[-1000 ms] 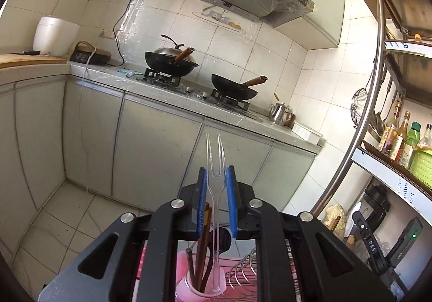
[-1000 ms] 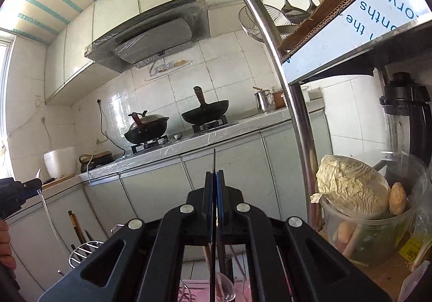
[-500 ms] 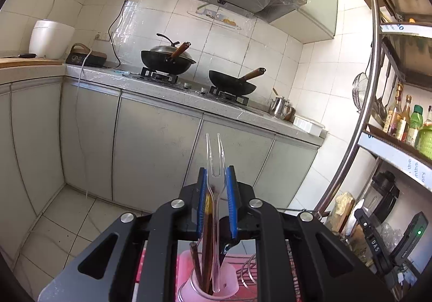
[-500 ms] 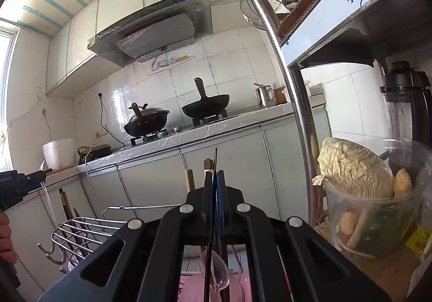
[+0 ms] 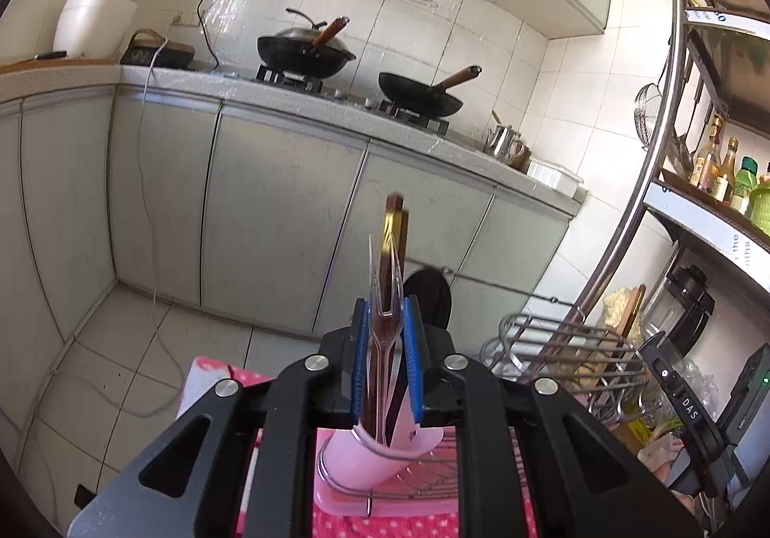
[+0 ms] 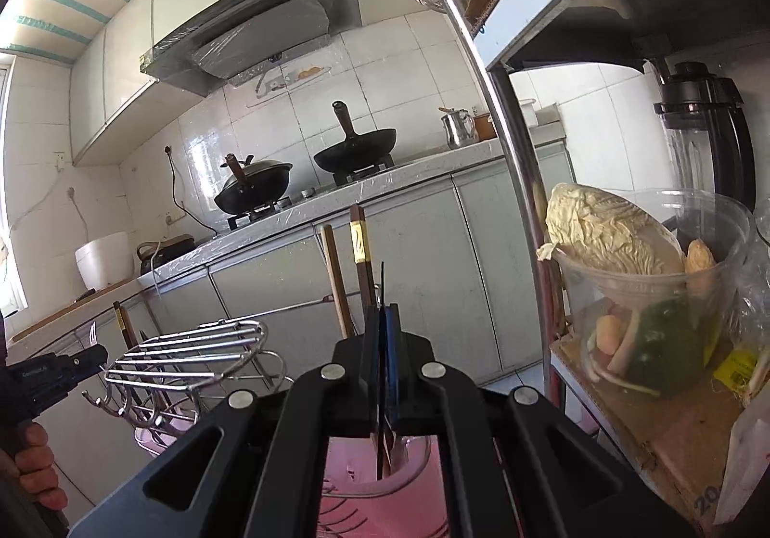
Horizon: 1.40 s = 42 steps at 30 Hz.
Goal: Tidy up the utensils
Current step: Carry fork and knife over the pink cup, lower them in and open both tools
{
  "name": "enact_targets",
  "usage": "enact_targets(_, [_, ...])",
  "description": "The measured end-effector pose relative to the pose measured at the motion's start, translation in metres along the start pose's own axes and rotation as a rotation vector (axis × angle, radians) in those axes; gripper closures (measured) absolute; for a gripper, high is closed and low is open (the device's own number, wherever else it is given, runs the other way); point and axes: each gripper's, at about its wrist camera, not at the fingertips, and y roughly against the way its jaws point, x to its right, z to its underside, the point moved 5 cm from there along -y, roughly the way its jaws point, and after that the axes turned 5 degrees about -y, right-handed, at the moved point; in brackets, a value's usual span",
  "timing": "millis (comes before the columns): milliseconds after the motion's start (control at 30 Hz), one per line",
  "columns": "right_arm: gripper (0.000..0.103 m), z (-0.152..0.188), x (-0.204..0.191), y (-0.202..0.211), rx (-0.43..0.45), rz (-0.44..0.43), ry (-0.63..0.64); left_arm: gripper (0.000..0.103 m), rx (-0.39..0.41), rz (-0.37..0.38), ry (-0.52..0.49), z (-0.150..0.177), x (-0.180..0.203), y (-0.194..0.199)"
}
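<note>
Both hands have sunk toward the pink utensil cup (image 5: 380,456), which now sits much larger just under the jaws, with the wire rack (image 5: 558,345) risen into view beside it. The left gripper (image 5: 387,365) stays clamped on a clear plastic fork (image 5: 383,297) whose handle now dips inside the cup among the chopsticks (image 5: 392,239). The right gripper (image 6: 383,369), jaws together on a thin dark utensil (image 6: 382,292), hangs over the cup too, so both look ready for release.
</note>
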Motion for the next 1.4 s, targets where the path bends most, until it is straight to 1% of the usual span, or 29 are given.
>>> enact_targets(67, [0.1, 0.005, 0.005, -0.001, -0.023, 0.004, -0.019, 0.089, -0.017, -0.003, 0.01, 0.007, -0.002, -0.003])
enact_targets(100, [0.1, 0.005, 0.006, 0.001, -0.018, 0.001, -0.023, 0.089, -0.022, -0.005, 0.013, 0.01, -0.003, -0.003])
enact_targets(267, [0.1, 0.008, 0.005, 0.001, -0.044, 0.007, -0.017, 0.089, -0.066, -0.011, 0.025, 0.024, -0.009, -0.011])
enact_targets(400, [0.1, 0.005, 0.002, 0.001, -0.055, -0.007, -0.017, 0.089, -0.068, -0.007, 0.035, 0.023, -0.01, -0.011])
enact_targets(467, [0.1, 0.005, 0.0, -0.003, -0.087, 0.0, 0.001, 0.089, -0.073, -0.007, 0.041, 0.023, -0.01, -0.011])
enact_targets(533, [0.099, 0.008, 0.002, -0.004, -0.109, -0.004, -0.01, 0.089, -0.079, 0.003, 0.059, 0.023, -0.011, -0.011])
enact_targets(600, [0.095, 0.01, 0.003, -0.004, -0.119, -0.01, -0.022, 0.088, -0.084, 0.006, 0.073, 0.023, -0.013, -0.011])
enact_targets(633, [0.09, 0.01, 0.002, -0.002, -0.125, -0.016, -0.021, 0.082, -0.086, 0.005, 0.074, 0.023, -0.013, -0.011])
enact_targets(667, [0.085, 0.01, 0.0, -0.001, -0.129, -0.016, -0.012, 0.074, -0.086, 0.003, 0.074, 0.022, -0.013, -0.011])
enact_targets(700, [0.082, 0.009, -0.001, 0.001, -0.128, -0.012, -0.002, 0.071, -0.084, 0.001, 0.074, 0.021, -0.013, -0.01])
enact_targets(733, [0.072, 0.007, -0.002, 0.004, -0.12, -0.004, 0.007, 0.067, -0.079, 0.0, 0.071, 0.02, -0.013, -0.008])
enact_targets(767, [0.066, 0.005, -0.002, 0.008, -0.108, -0.002, 0.004, 0.066, -0.075, -0.002, 0.066, 0.02, -0.012, -0.007])
enact_targets(900, [0.066, -0.004, 0.003, 0.019, -0.106, -0.009, -0.03, 0.061, -0.067, -0.004, 0.053, 0.016, -0.01, -0.002])
enact_targets(1033, [0.066, -0.003, 0.005, 0.026, -0.141, -0.006, -0.045, 0.059, -0.078, -0.001, 0.047, 0.016, -0.006, 0.003])
enact_targets(1167, [0.066, 0.009, -0.001, 0.032, -0.194, 0.0, -0.031, 0.056, -0.098, -0.002, 0.045, 0.021, -0.003, 0.008])
enact_targets(1300, [0.066, 0.027, -0.012, 0.039, -0.235, 0.012, -0.005, 0.056, -0.128, 0.0, 0.027, 0.029, 0.003, 0.015])
enact_targets(1400, [0.065, 0.041, -0.018, 0.042, -0.302, -0.005, -0.015, 0.056, -0.156, -0.005, 0.007, 0.039, 0.01, 0.021])
